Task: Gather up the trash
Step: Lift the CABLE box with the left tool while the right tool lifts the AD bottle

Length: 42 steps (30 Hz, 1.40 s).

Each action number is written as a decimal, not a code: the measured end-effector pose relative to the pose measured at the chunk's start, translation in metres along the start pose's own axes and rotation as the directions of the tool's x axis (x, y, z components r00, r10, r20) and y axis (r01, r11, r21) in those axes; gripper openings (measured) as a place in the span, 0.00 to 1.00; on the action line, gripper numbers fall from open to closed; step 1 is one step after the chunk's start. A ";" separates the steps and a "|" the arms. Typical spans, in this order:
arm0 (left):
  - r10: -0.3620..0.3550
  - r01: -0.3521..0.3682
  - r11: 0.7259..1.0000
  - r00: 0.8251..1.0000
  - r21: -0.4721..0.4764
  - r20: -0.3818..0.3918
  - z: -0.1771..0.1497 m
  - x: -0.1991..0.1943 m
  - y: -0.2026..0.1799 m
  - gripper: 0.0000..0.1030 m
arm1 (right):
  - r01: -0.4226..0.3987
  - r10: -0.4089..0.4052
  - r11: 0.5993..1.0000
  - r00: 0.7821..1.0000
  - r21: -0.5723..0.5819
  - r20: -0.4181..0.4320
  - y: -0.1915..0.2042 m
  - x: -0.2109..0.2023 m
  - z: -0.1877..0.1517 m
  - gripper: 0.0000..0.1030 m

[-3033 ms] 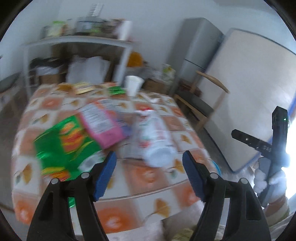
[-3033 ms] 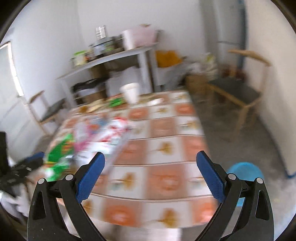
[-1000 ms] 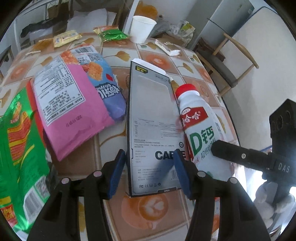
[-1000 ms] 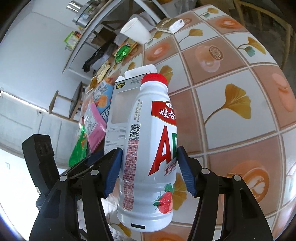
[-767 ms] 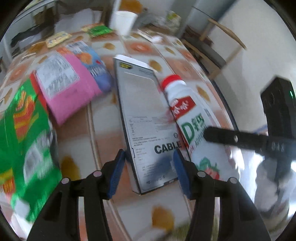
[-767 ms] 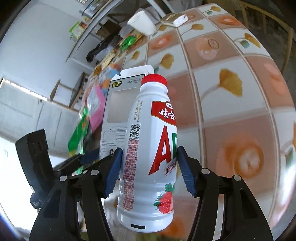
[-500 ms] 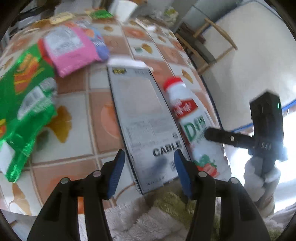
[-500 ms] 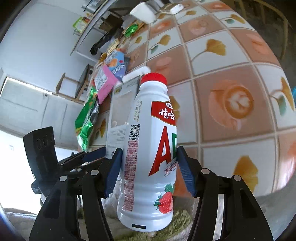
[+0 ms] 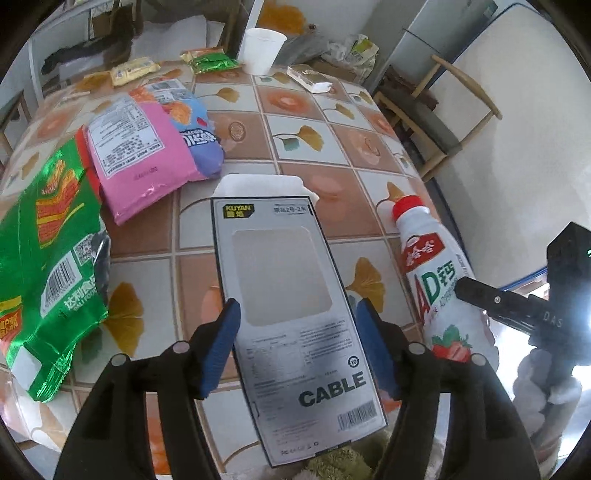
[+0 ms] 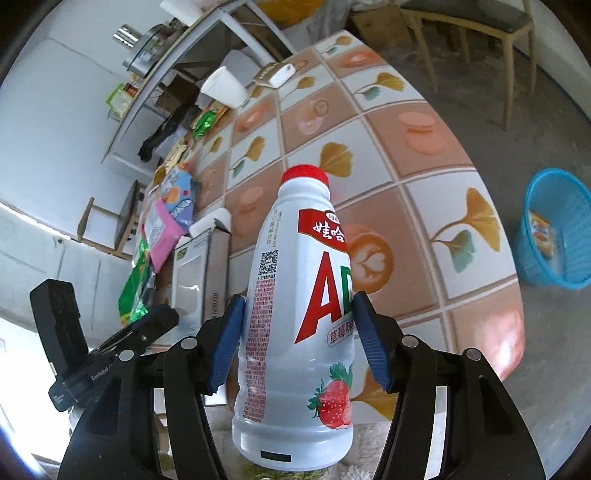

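Between right hand-held gripper (image 10: 297, 343) pads: bottle (image 10: 295, 332), clamped; left hand-held gripper (image 9: 297, 350) opening around cable box (image 9: 295, 317).

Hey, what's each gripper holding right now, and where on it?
The right gripper clamps the white bottle around its mid-body. The left gripper is opening, the cable box between its fingers at the long side edges.

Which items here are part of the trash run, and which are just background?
In play:
- cable box, between the opening jaws of the left gripper
- milk bottle, clamped in the right gripper
- blue basket on the floor
- snack bags, paper cup on the table

Background:
- chair
- shelf unit
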State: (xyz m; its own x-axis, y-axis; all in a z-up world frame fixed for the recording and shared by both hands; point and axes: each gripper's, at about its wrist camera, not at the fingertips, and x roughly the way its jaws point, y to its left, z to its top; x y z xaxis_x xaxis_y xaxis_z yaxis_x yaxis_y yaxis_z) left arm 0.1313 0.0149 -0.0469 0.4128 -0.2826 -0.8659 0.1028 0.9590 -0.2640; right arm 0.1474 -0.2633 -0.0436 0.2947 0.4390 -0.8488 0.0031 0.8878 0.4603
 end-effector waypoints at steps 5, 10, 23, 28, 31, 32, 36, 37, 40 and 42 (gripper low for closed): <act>0.049 -0.049 0.999 0.999 0.019 0.014 0.000 0.002 -0.007 0.66 | -0.013 0.013 1.000 1.000 0.009 -0.002 -0.004 -0.001 -0.001 0.55; 0.089 -0.089 0.996 0.996 0.012 0.027 0.002 0.004 -0.011 0.68 | -0.023 0.023 1.000 1.000 0.009 -0.005 -0.006 -0.001 -0.002 0.55; 0.228 -0.227 0.974 0.973 -0.027 0.044 -0.004 0.022 -0.017 0.80 | -0.041 0.041 0.999 0.999 0.015 -0.014 -0.006 0.004 -0.002 0.56; 0.224 -0.222 0.974 0.973 -0.041 0.049 -0.004 0.025 -0.012 0.85 | -0.048 0.048 0.999 0.999 0.018 -0.018 -0.007 0.006 -0.002 0.56; 0.216 -0.214 0.976 0.975 -0.046 0.053 -0.004 0.026 -0.010 0.85 | -0.043 0.043 0.999 0.999 0.013 -0.021 -0.005 0.007 -0.003 0.57; 0.217 -0.215 0.976 0.975 -0.044 0.054 -0.004 0.025 -0.010 0.85 | -0.040 0.040 0.999 0.999 0.010 -0.020 -0.005 0.007 -0.003 0.56; 0.228 -0.226 0.973 0.971 -0.039 0.074 -0.002 0.023 -0.012 0.85 | -0.008 0.008 1.000 1.000 -0.016 -0.020 0.000 0.008 -0.002 0.57; 0.223 -0.221 0.975 0.972 -0.036 0.069 -0.001 0.024 -0.012 0.85 | -0.007 0.007 1.000 1.000 -0.016 -0.022 0.000 0.009 -0.002 0.57; 0.207 -0.205 0.978 0.977 -0.043 0.054 -0.001 0.026 -0.011 0.85 | -0.006 0.006 1.000 1.000 -0.011 -0.029 0.001 0.012 -0.003 0.57; 0.205 -0.204 0.978 0.977 -0.037 0.050 0.000 0.028 -0.012 0.85 | -0.005 0.004 1.000 1.000 -0.010 -0.029 0.001 0.013 -0.003 0.57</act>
State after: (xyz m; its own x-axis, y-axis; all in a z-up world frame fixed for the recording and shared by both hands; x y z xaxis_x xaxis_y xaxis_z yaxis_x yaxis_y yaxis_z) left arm 0.1413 -0.0046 -0.0678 0.4701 -0.0783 -0.8791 -0.0168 0.9951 -0.0976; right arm 0.1484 -0.2564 -0.0548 0.2670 0.4467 -0.8539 -0.0080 0.8871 0.4616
